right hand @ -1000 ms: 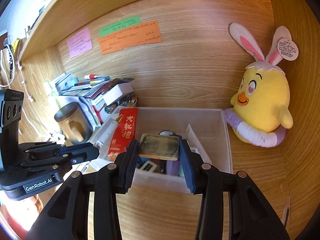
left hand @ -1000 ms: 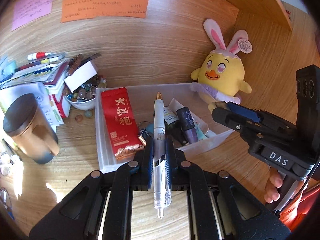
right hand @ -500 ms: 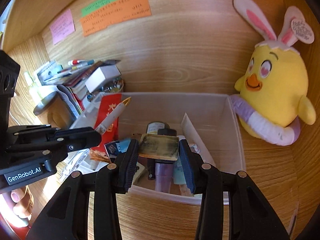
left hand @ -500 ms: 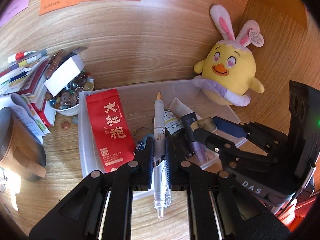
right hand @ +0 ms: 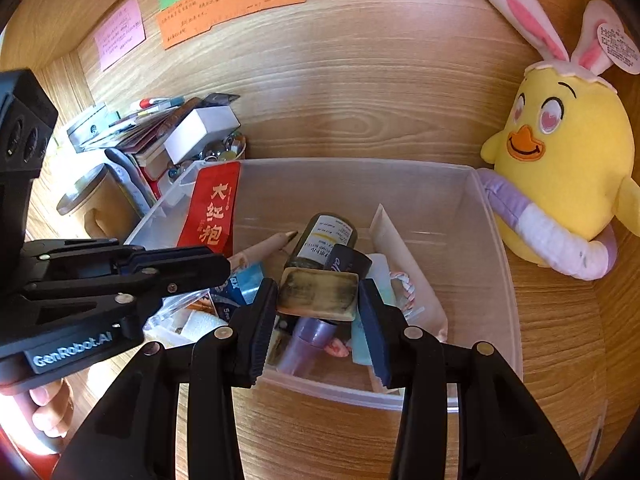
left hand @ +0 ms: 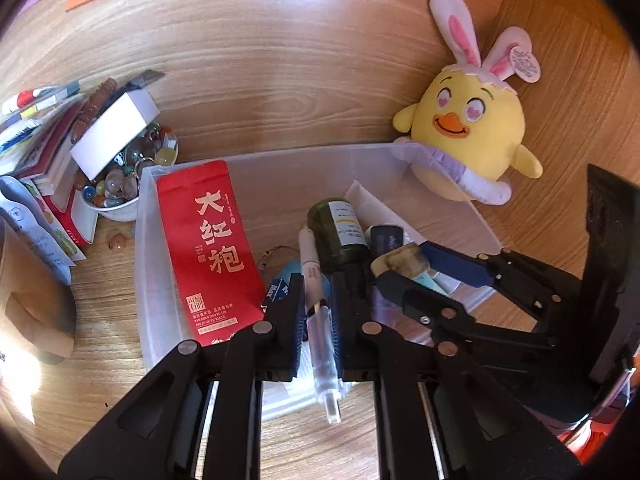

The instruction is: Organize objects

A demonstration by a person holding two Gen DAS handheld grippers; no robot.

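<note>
A clear plastic bin (left hand: 141, 248) (right hand: 496, 240) stands on the wooden desk and holds a red tea pouch (left hand: 208, 248) (right hand: 210, 216), a dark green bottle (left hand: 340, 236) (right hand: 324, 240) and other small items. My left gripper (left hand: 316, 300) is shut on a white pen (left hand: 314, 280) (right hand: 264, 250), whose tip points into the bin. My right gripper (right hand: 318, 316) (left hand: 404, 268) is shut on a worn tan rectangular block (right hand: 318, 296) (left hand: 400, 262), held just over the bin's contents.
A yellow chick plush with rabbit ears (left hand: 468, 136) (right hand: 560, 168) sits right of the bin. A bowl of marbles (left hand: 120, 188), a white box (left hand: 114, 136), stacked books (right hand: 120, 132) and a brown mug (right hand: 92, 204) crowd the left. Sticky notes (right hand: 232, 0) hang on the back wall.
Both grippers have moved forward and down over the bin. The pen now tilts down into the bin, and the block sits lower above the bottles.
</note>
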